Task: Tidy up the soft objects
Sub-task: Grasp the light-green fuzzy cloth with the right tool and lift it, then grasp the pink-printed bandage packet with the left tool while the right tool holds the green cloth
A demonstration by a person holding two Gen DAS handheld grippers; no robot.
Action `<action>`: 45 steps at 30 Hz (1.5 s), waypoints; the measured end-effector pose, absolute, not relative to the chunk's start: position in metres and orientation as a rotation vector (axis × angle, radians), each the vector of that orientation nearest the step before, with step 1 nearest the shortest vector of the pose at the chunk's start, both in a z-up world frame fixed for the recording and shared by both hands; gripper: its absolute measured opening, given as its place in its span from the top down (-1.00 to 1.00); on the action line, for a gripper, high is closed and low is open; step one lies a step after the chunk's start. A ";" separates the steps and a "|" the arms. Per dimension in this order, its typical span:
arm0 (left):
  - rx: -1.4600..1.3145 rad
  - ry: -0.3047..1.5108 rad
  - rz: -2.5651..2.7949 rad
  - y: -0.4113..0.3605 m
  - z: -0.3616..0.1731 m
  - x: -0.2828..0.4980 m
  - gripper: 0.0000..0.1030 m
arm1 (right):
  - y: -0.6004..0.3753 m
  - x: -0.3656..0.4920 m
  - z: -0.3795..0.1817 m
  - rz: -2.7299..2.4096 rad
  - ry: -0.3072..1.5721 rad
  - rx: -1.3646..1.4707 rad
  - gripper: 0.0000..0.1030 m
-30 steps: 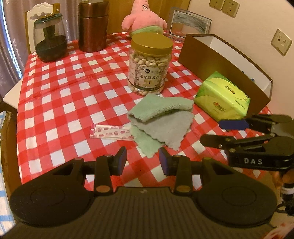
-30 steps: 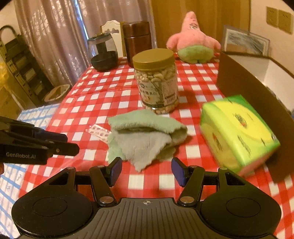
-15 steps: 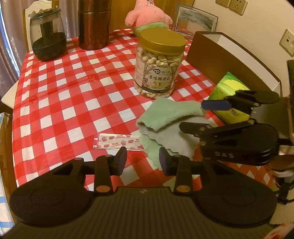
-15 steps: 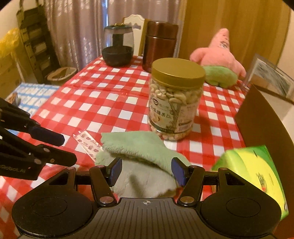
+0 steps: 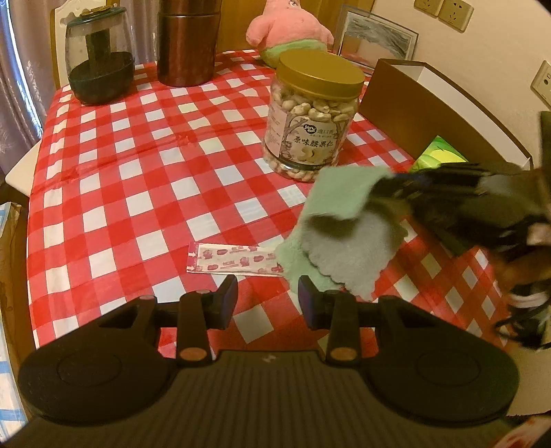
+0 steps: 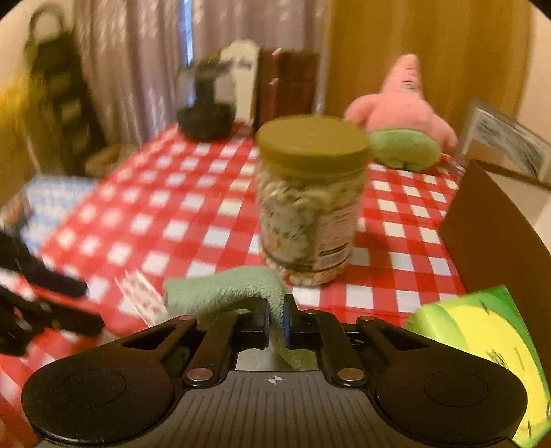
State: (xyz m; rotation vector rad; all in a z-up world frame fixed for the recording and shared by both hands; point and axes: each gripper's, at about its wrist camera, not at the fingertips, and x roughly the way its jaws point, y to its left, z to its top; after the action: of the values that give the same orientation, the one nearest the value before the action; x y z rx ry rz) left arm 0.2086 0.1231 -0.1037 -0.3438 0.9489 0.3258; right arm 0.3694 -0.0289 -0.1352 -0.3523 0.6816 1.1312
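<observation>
A green and grey cloth (image 5: 344,227) lies folded on the red checked tablecloth (image 5: 137,172), in front of the cashew jar (image 5: 311,117). My right gripper (image 6: 276,322) is shut on the cloth's green top fold (image 6: 227,287); it shows blurred in the left wrist view (image 5: 389,187). My left gripper (image 5: 268,301) is open and empty, just in front of the cloth's near edge. A pink starfish plush (image 5: 287,29) sits at the table's far side. A green tissue pack (image 6: 482,348) lies at the right.
A brown open box (image 5: 444,110) stands along the right side. A dark glass jar (image 5: 98,58) and a copper canister (image 5: 187,41) stand at the back left. A small plaster packet (image 5: 234,262) lies left of the cloth. A picture frame (image 5: 377,36) leans on the wall.
My right gripper has moved in over the cloth and shut on its green top fold. My left gripper has come a little closer to the cloth and stays open.
</observation>
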 end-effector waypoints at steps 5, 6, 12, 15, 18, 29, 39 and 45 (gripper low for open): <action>-0.341 0.945 0.318 0.120 -0.103 0.205 0.33 | -0.074 0.380 -0.104 1.139 0.692 -0.129 0.86; -0.341 0.945 0.316 0.120 -0.103 0.204 0.33 | -0.084 0.380 -0.098 1.143 0.697 -0.090 0.86; -0.336 0.944 0.300 0.115 -0.102 0.198 0.33 | -0.130 0.375 -0.068 1.165 0.721 0.038 0.86; -0.335 0.942 0.290 0.111 -0.101 0.195 0.33 | -0.150 0.369 -0.054 1.173 0.724 0.064 0.86; -0.332 0.941 0.281 0.107 -0.101 0.194 0.33 | -0.156 0.365 -0.047 1.165 0.749 0.068 0.86; -0.330 0.944 0.283 0.102 -0.099 0.192 0.33 | -0.087 0.366 -0.134 1.105 1.207 -0.002 0.85; -0.340 0.960 0.297 0.110 -0.102 0.196 0.33 | -0.072 0.374 -0.138 0.995 0.971 -0.290 0.59; -0.339 0.968 0.297 0.115 -0.106 0.202 0.33 | -0.070 0.381 -0.144 0.963 0.910 -0.324 -0.24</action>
State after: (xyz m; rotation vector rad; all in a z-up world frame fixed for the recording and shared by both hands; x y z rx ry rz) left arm 0.2018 0.1153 -0.1059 -0.3394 0.9681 0.2968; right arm 0.3814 -0.0697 -0.1442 -0.3237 0.9098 0.9628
